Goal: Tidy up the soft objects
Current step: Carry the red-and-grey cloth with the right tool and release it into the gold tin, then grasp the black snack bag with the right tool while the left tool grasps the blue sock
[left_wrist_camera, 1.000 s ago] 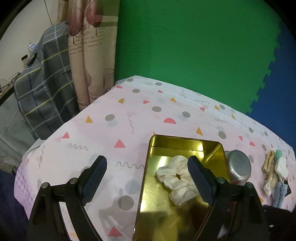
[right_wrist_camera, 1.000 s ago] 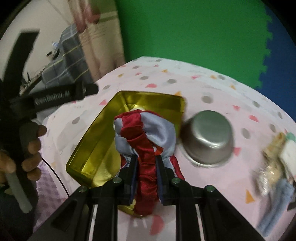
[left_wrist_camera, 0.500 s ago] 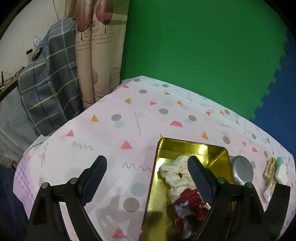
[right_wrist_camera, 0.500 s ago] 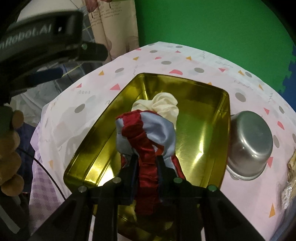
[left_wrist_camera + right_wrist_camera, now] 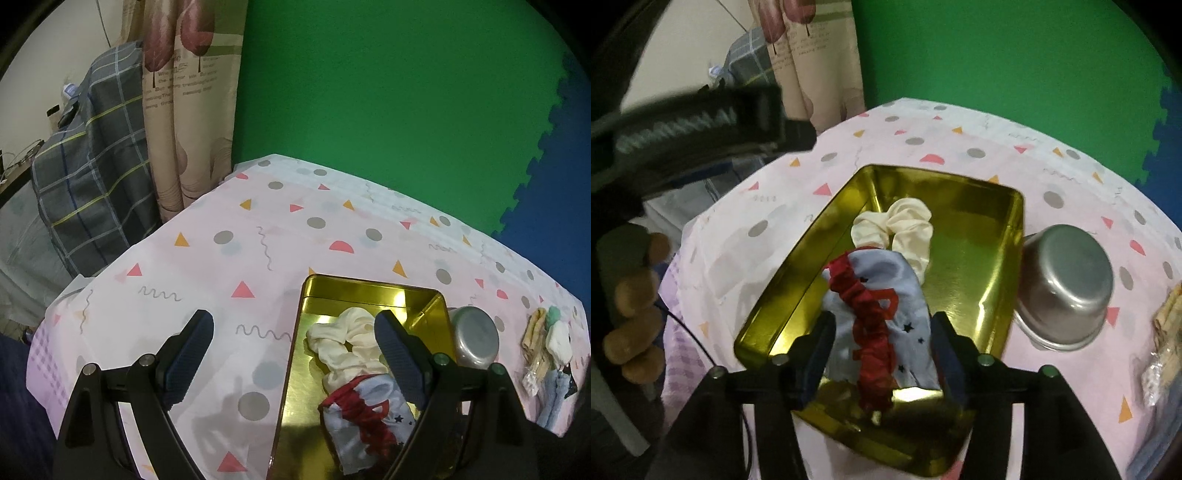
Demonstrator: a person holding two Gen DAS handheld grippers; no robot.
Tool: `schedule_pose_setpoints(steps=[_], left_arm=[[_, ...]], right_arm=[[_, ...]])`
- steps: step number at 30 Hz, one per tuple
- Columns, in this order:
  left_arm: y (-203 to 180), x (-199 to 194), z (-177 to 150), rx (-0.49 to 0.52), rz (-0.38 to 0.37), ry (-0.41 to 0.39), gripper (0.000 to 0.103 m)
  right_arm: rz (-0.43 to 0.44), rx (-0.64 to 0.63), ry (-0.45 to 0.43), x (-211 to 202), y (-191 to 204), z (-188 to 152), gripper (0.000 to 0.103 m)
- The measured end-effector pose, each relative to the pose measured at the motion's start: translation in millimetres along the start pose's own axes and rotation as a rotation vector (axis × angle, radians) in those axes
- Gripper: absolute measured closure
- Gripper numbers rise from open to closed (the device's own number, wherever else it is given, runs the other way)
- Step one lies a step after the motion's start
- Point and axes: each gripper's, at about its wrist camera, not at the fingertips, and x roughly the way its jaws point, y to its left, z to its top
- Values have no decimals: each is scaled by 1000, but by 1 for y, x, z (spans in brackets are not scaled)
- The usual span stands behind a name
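A gold tin [image 5: 975, 229] [image 5: 295, 387] lies on the patterned tablecloth. In it rests a cream scrunchie [image 5: 905, 229] [image 5: 347, 343], and a red-and-pale-blue scrunchie [image 5: 882, 314] [image 5: 365, 417] lies in front of it. My right gripper [image 5: 882, 328] hangs over the tin's near end; its jaws are opening, the red-and-blue scrunchie sits between them and the pads stand clear of it. My left gripper [image 5: 291, 339] is open and holds nothing, above the tin's left rim.
An upturned steel bowl [image 5: 1067, 288] [image 5: 476, 336] stands right of the tin. Small socks and soft items [image 5: 546, 343] lie at the table's right edge. A person's hand [image 5: 635, 310] grips the left tool. Curtain and checked cloth [image 5: 92, 155] stand left.
My right gripper carried the red-and-blue scrunchie over the tin, then its jaws spread and the scrunchie settled into the tin. The left gripper stayed open, and its view shifted a little.
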Motion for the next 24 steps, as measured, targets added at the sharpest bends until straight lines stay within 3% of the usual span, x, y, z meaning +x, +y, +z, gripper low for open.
schedule_pose_setpoints(steps=[5,8,11,14,16,17,20,24], left_arm=[[-13,-1,-5,34,-13,4,16],[-24,-3,-8,61,-26,5,16],[-37,-3,-13,98,-44,10,16],[-48,-4,-17,121,-61,15,16],[-55,-4,-20,137,-75,21,16],[-61,-4,-22,152,-84,25,16],[-78,-4,-29,193,-93,34,16],[-102,-6,-39,243,-118,49,16]], right_arm=[[-7,39,-89,-48,-19,-4,39],[-71,69,-162,-83,-42,-10,37],[-193,88,-233,-118,-67,-19,37],[-348,96,-366,-165,-97,-34,37],[-493,102,-435,-190,-120,-46,24],[-549,125,-419,-195,-135,-51,15],[-642,244,-308,-200,-193,-71,15],[-735,293,-202,-194,-251,-98,15]])
